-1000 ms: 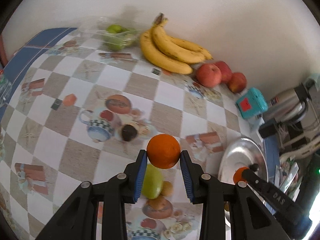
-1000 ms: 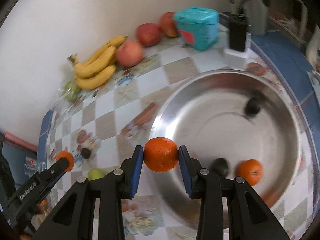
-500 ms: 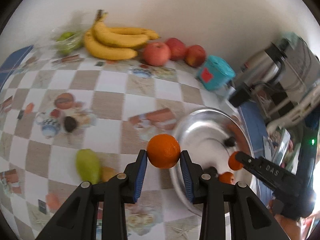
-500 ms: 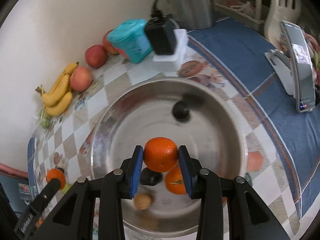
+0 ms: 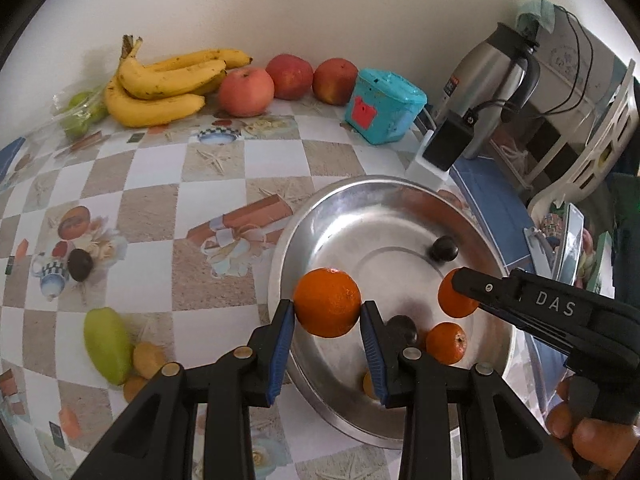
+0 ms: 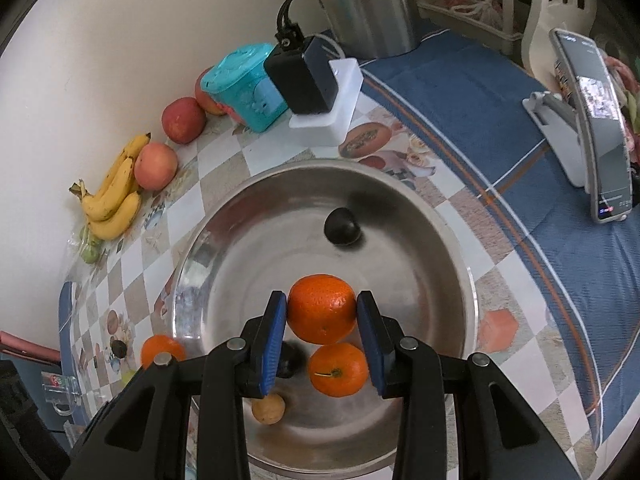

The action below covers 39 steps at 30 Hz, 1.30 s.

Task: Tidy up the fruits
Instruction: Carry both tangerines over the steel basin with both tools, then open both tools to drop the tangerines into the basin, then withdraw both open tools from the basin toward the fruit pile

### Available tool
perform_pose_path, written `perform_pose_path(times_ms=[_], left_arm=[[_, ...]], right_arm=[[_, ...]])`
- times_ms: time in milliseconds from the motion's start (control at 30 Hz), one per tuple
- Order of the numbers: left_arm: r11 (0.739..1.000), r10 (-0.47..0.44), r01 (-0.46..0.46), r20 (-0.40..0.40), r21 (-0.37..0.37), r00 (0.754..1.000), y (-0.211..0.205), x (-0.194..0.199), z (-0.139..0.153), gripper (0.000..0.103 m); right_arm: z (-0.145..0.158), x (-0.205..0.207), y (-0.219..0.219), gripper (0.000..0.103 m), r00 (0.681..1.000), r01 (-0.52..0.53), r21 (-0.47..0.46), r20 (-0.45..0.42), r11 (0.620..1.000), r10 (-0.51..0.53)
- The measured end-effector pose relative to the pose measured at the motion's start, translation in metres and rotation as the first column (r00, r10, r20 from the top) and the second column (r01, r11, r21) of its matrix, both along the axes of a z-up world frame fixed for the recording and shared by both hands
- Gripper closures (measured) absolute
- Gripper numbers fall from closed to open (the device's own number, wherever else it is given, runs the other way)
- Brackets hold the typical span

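My left gripper (image 5: 328, 316) is shut on an orange (image 5: 327, 302) and holds it over the near left rim of a steel bowl (image 5: 352, 204). My right gripper (image 6: 322, 316) is shut on a second orange (image 6: 322, 307) above the bowl's middle (image 6: 256, 216); it also shows in the left wrist view (image 5: 454, 299). In the bowl lie a third orange (image 6: 338, 369), two dark plums (image 6: 341, 226), and a small tan fruit (image 6: 269, 409). A green mango (image 5: 107, 345) and small yellow fruits (image 5: 148, 359) lie on the tablecloth at the left.
Bananas (image 5: 168, 84), three red apples (image 5: 246, 91) and a bag of green fruit (image 5: 80, 110) line the back wall. A teal box (image 5: 382, 106), a charger on a white block (image 5: 444, 148) and a steel kettle (image 5: 488, 80) stand behind the bowl. A phone on a stand (image 6: 596, 128) is at the right.
Both grippers have moved over the bowl with their oranges. The left one came across from the mango side; the right one went toward the bowl's middle.
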<state>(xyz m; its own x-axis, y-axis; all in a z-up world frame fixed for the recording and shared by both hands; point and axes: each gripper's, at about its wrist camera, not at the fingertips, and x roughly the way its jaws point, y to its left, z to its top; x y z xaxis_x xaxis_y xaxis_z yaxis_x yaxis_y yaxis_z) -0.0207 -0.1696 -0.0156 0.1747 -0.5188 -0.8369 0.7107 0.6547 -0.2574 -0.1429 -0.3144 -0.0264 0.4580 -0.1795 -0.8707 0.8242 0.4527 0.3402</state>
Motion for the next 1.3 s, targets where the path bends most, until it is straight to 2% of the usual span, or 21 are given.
perform_pose_path(times_ms=[367,533,633,667,733,800,867,933,1000,1067,1300], left_arm=[[0.999,-0.036,0.035,0.014,0.041,0.999,-0.008,-0.007,-0.010,0.066],[0.998,-0.052,0.050,0.029,0.041,0.998,-0.009,-0.009,-0.006,0.057],[0.998,-0.055,0.053,0.034,0.045,0.998,-0.009,-0.010,-0.005,0.056],[0.998,-0.053,0.051,0.036,0.047,0.998,-0.009,-0.009,-0.004,0.055],[0.998,-0.044,0.043,0.038,0.049,0.998,-0.008,-0.008,-0.002,0.048],[0.998,-0.029,0.027,0.033,0.053,0.999,-0.005,-0.005,-0.001,0.035],[0.998,-0.007,0.005,0.029,0.055,1.000,-0.002,0.000,0.001,0.034],[0.997,0.035,-0.037,0.038,0.070,0.999,0.003,0.007,0.004,0.024],[0.993,0.074,-0.079,0.064,0.087,0.995,0.008,0.011,0.006,0.007],[0.987,0.115,-0.122,0.078,0.099,0.990,0.014,0.017,0.007,0.002],[0.957,0.263,-0.272,0.095,0.101,0.960,0.040,0.041,0.015,0.000]], right_arm=[[-0.007,0.004,0.000,0.064,1.000,-0.016,0.019,-0.016,1.000,0.017],[-0.006,0.006,0.001,0.064,0.999,-0.023,0.015,-0.025,1.000,0.023],[-0.003,0.009,0.003,0.060,0.999,-0.034,0.003,-0.032,0.999,0.034],[-0.002,0.009,0.003,0.056,0.999,-0.035,-0.002,-0.035,0.999,0.035],[0.001,0.010,0.005,0.052,0.999,-0.038,-0.012,-0.036,0.999,0.038],[0.005,0.011,0.006,0.048,0.998,-0.045,-0.021,-0.036,0.999,0.044],[0.008,0.013,0.008,0.043,0.998,-0.054,-0.030,-0.039,0.998,0.053],[0.010,0.014,0.010,0.036,0.997,-0.061,-0.039,-0.048,0.997,0.059],[0.012,0.015,0.012,0.035,0.996,-0.071,-0.055,-0.064,0.996,0.067],[0.013,0.017,0.014,0.035,0.994,-0.082,-0.066,-0.078,0.994,0.076],[0.014,0.024,0.025,0.035,0.986,-0.125,-0.072,-0.118,0.990,0.116]])
